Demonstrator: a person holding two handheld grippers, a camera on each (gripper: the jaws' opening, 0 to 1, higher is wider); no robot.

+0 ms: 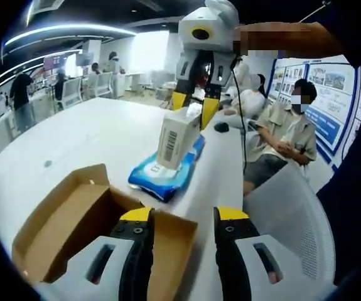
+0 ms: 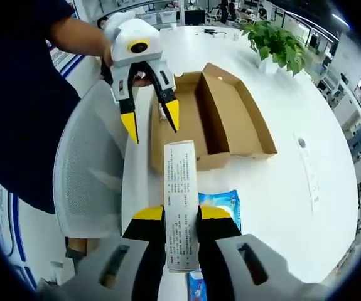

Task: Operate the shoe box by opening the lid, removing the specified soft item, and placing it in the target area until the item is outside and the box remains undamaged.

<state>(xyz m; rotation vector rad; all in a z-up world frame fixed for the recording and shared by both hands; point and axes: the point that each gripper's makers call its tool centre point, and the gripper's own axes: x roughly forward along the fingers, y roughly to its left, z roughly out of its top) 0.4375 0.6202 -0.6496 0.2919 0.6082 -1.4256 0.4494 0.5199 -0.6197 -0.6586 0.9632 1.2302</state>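
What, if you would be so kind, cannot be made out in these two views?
- Left gripper view: shoe box floor, hidden by its own wall and the left tongs.
- Right gripper view: print on the white pack in the right tongs, too small.
- Right gripper view: blue packet, partly covered.

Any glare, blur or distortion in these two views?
Left gripper view: ceiling light strips and window blow out, fisheye bends the table edge, the near tool looks soft. Right gripper view: even light, print on the pack stays sharp, box edges bow.
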